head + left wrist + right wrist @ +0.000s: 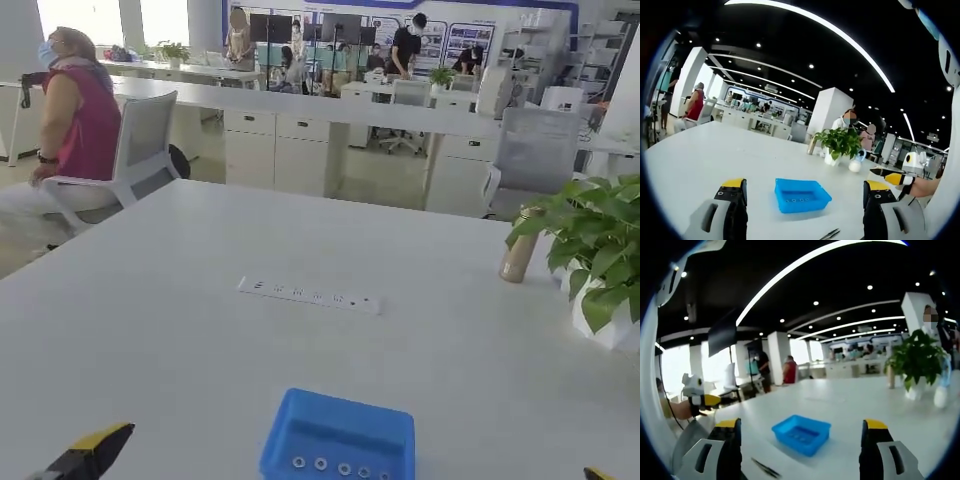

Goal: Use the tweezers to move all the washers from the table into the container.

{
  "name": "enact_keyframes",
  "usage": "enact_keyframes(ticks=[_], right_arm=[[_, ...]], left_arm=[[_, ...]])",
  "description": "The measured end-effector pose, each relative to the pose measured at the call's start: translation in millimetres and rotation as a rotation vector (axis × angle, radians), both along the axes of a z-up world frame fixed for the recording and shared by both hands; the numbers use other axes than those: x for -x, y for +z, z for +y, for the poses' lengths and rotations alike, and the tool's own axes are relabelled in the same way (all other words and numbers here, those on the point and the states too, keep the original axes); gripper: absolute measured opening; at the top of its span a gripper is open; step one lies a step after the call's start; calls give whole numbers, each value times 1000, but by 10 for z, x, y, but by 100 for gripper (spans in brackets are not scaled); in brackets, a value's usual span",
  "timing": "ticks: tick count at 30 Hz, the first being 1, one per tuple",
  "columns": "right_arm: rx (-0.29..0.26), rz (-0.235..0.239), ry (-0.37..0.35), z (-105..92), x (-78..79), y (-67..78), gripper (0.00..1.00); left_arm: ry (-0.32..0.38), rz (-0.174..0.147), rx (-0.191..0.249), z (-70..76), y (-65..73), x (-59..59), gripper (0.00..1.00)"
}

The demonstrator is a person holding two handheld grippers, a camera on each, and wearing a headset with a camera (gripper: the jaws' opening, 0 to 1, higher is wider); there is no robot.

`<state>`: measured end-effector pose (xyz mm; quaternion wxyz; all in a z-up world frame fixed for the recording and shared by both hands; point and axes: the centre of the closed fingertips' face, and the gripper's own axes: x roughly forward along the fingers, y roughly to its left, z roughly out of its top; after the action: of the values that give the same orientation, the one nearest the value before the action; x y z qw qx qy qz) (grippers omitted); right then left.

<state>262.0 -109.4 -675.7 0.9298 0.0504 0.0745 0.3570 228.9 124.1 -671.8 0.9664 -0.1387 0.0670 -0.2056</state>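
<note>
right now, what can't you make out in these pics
- Washer count: the container is cut off by the head view's bottom edge, so the washers in it cannot be fully counted.
- The tweezers: cut off by the left gripper view's bottom edge, and thin and blurred in the right gripper view.
- Loose washers on the table: too small to tell in either gripper view.

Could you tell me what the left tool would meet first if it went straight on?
Probably nothing near: the left tool points level over the table, so it would likely pass just above the container; depth is unclear.
</note>
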Motion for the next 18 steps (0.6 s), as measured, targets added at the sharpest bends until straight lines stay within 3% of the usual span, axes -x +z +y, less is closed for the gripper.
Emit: enact_keyframes(ticks=[13,18], right_arm=[[-58,14,-62,-148,-33,35,99],[-75,8,-63,-140,-21,59,99]], left_arm=[[30,39,6,126,-102,13,99],[29,29,1,132,-70,14,99]])
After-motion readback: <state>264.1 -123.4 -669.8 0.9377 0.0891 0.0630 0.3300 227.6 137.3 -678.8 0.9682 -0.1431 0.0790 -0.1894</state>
